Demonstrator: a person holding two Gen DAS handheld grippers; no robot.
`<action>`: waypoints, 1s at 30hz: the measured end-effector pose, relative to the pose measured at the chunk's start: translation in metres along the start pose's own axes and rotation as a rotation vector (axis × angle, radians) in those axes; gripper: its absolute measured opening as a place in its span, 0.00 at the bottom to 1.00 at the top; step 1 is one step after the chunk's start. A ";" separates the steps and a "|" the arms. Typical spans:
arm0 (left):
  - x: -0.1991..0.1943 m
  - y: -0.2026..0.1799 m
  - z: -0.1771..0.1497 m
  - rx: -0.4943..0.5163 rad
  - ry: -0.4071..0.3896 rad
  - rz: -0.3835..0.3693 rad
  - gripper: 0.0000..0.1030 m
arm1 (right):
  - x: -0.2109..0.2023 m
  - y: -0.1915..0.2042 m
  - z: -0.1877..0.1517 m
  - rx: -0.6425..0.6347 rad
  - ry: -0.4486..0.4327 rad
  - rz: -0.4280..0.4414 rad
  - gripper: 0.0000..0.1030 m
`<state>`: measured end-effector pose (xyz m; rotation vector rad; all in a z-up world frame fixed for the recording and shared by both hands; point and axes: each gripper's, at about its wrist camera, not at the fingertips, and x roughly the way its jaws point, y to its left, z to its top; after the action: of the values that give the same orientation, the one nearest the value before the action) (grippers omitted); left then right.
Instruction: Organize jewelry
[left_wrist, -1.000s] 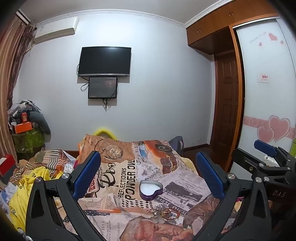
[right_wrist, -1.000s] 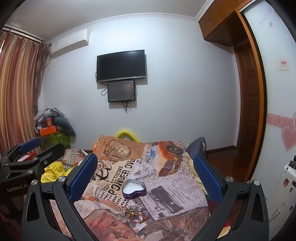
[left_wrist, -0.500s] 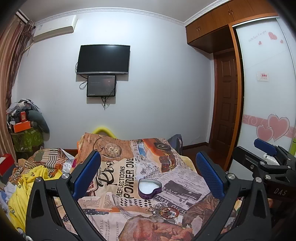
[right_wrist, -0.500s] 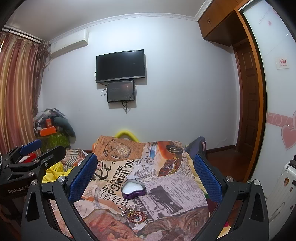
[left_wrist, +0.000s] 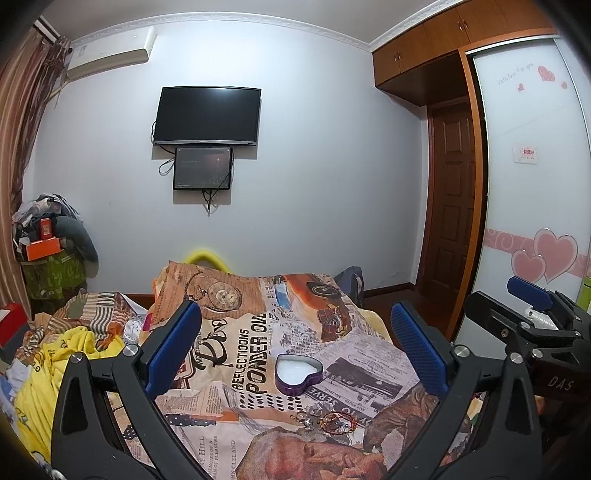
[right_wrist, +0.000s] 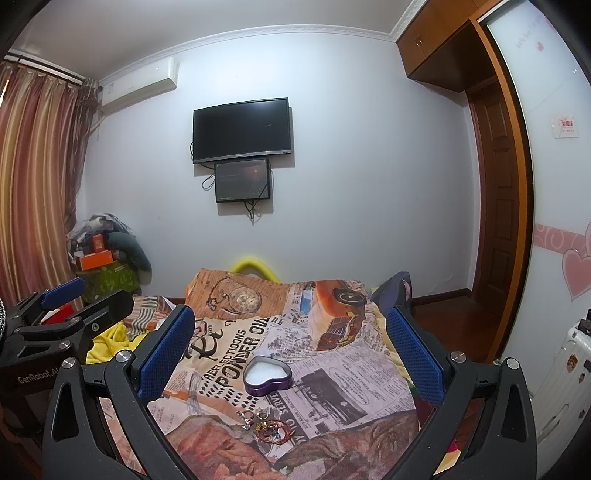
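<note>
A purple heart-shaped tin (left_wrist: 298, 374) (right_wrist: 267, 374) with a white lining lies open on the newspaper-print bedspread (left_wrist: 240, 332) (right_wrist: 332, 380). Just in front of it lies a small heap of jewelry (left_wrist: 327, 421) (right_wrist: 267, 424): silver rings and a red bracelet. My left gripper (left_wrist: 295, 345) hangs open above the bed, nothing between its blue pads. My right gripper (right_wrist: 290, 345) is open and empty too. Each gripper shows at the edge of the other's view: the right gripper (left_wrist: 532, 314), the left gripper (right_wrist: 62, 310).
Yellow and striped clothes (left_wrist: 55, 354) are piled on the bed's left side. A cluttered stand with an orange box (right_wrist: 94, 260) sits by the curtain. A TV (left_wrist: 207, 116) hangs on the far wall. A wooden door (left_wrist: 452, 206) and wardrobe stand to the right, and a white suitcase (right_wrist: 565, 373).
Both views have shifted slightly, with the wall TV sitting a little higher in frame; the tin and jewelry lie where they were. Both grippers stay open.
</note>
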<state>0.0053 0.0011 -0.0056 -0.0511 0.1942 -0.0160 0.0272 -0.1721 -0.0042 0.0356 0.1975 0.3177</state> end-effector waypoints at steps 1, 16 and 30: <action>0.000 0.001 0.000 -0.001 0.000 0.000 1.00 | 0.000 0.000 0.000 -0.001 0.000 0.000 1.00; -0.001 0.002 0.001 -0.005 0.001 -0.002 1.00 | 0.000 0.002 -0.001 -0.004 0.001 0.000 1.00; 0.000 0.001 0.002 -0.007 0.005 -0.002 1.00 | 0.001 0.002 -0.001 -0.005 0.002 -0.001 1.00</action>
<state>0.0059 0.0020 -0.0038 -0.0584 0.1997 -0.0175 0.0269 -0.1699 -0.0054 0.0303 0.1990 0.3175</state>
